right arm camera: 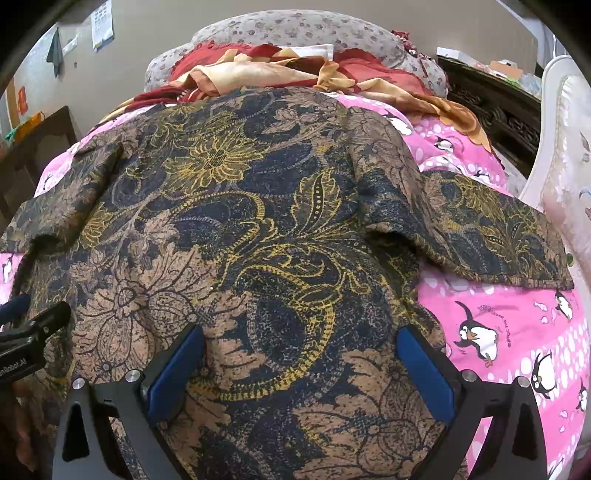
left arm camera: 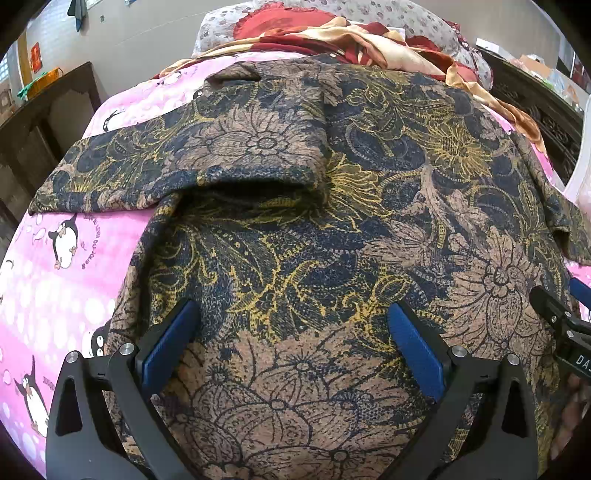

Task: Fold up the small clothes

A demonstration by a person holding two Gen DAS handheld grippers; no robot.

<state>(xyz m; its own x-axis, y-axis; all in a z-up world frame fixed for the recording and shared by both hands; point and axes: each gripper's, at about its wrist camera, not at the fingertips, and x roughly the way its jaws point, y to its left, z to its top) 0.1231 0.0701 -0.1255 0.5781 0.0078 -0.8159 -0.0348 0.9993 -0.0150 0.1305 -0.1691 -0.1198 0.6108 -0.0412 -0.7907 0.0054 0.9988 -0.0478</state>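
A brown, navy and yellow floral shirt (left arm camera: 332, 206) lies spread flat on a pink penguin bedsheet (left arm camera: 55, 288); it also fills the right wrist view (right arm camera: 240, 229). Its left sleeve (left arm camera: 147, 162) and right sleeve (right arm camera: 491, 236) stick out sideways. My left gripper (left arm camera: 295, 332) is open, low over the shirt's near left part, holding nothing. My right gripper (right arm camera: 301, 354) is open over the near right part, also empty. Each gripper shows at the edge of the other's view, the right one in the left wrist view (left arm camera: 561, 317) and the left one in the right wrist view (right arm camera: 33, 332).
A crumpled red and cream blanket (left arm camera: 351, 40) and a flowered pillow (right arm camera: 295, 29) lie at the far end of the bed. Dark wooden furniture (left arm camera: 44, 122) stands left; a carved dark cabinet (right arm camera: 498, 107) and a white padded headboard (right arm camera: 565, 155) stand right.
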